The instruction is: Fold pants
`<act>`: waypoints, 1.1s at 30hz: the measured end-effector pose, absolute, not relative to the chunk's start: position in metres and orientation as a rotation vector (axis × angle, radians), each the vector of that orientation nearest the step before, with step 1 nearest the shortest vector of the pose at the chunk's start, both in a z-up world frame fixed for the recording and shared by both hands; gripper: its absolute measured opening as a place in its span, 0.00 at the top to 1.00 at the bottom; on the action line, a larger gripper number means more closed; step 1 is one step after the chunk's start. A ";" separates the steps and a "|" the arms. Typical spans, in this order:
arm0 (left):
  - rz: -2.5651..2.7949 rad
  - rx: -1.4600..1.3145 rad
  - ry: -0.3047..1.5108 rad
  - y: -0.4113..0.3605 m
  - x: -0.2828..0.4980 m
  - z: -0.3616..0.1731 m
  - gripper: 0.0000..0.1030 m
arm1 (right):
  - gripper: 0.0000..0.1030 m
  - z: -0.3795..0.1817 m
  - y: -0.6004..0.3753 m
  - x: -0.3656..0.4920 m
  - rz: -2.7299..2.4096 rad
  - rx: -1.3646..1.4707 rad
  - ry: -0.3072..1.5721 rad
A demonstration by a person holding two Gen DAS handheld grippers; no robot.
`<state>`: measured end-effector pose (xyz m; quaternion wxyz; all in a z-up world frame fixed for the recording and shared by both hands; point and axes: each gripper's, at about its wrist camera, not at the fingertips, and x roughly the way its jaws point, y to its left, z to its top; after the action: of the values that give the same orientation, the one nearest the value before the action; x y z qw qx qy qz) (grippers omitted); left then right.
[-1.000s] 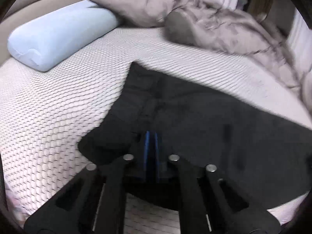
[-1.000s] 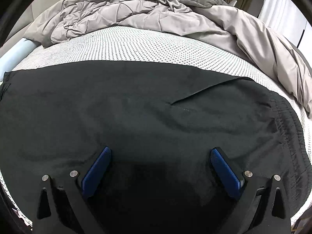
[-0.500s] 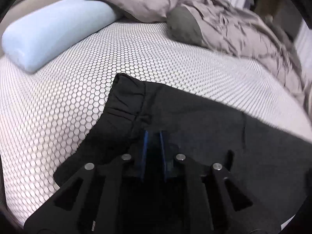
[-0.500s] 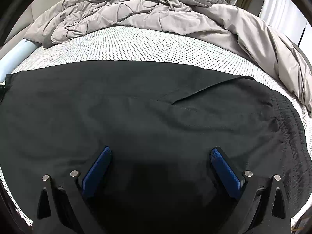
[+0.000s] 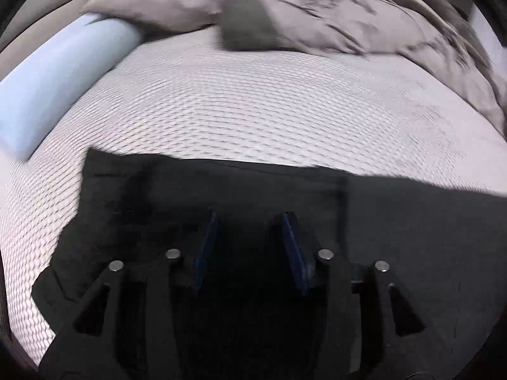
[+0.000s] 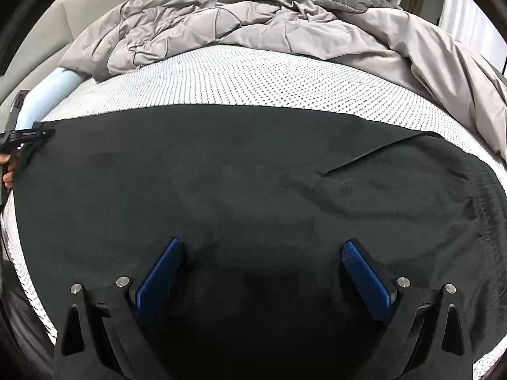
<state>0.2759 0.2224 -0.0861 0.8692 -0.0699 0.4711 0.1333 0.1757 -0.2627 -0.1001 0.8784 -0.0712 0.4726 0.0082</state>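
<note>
**Black pants laid flat on the bed, left tongs letting go at the cuff end**

The black pants (image 6: 240, 190) are spread across the lower half of the right wrist view, lying flat on the white patterned mattress (image 6: 253, 79). Their elastic waistband (image 6: 488, 209) is seen at the right edge of that frame, and the leg ends reach the far left edge. A rumpled grey duvet (image 6: 253, 19) is piled along the top of the frame, and a pale blue bolster (image 5: 57, 79) lies at the upper left of the left wrist view.

The left gripper (image 5: 250, 247) is seen over the leg end of the pants, low in the centre of its blurred frame. Its jaws are opening; dark cloth lies under and between them, but the blue pads (image 5: 206, 247) are not seen pressing on it, so nothing is judged to be held. The right gripper (image 6: 263, 272) is held wide apart above the middle of the garment, gripping nothing.

The fabric is judged to be light, thin and limp, so it is likely to sag and crease when lifted and to slide little on the textured sheet. A hold is best taken at a hem or at the gathered waistband, where the layers are thicker, with both layers pinched together so that the fold stays aligned.
</note>
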 end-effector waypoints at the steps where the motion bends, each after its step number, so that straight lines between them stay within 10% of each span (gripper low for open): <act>1: 0.288 -0.163 0.980 0.227 0.277 -0.085 0.58 | 0.00 -0.100 -0.263 0.175 0.001 -0.157 0.993; 7: 0.162 -0.242 0.834 0.194 0.242 -0.042 0.58 | 0.00 -0.085 -0.264 0.156 0.022 -0.123 0.990; 14: -0.211 -0.174 0.660 0.061 0.196 0.006 0.19 | 0.01 -0.097 -0.241 0.132 0.051 -0.262 1.033; 33: -0.497 0.040 0.938 -0.130 0.211 -0.089 0.19 | 0.02 -0.043 -0.423 0.055 -0.449 -0.056 0.936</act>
<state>0.2108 -0.1302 -0.0894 0.8623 0.0190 0.4472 -0.2369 0.0549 -0.4225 -0.0430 0.8679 -0.0266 0.4473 -0.2143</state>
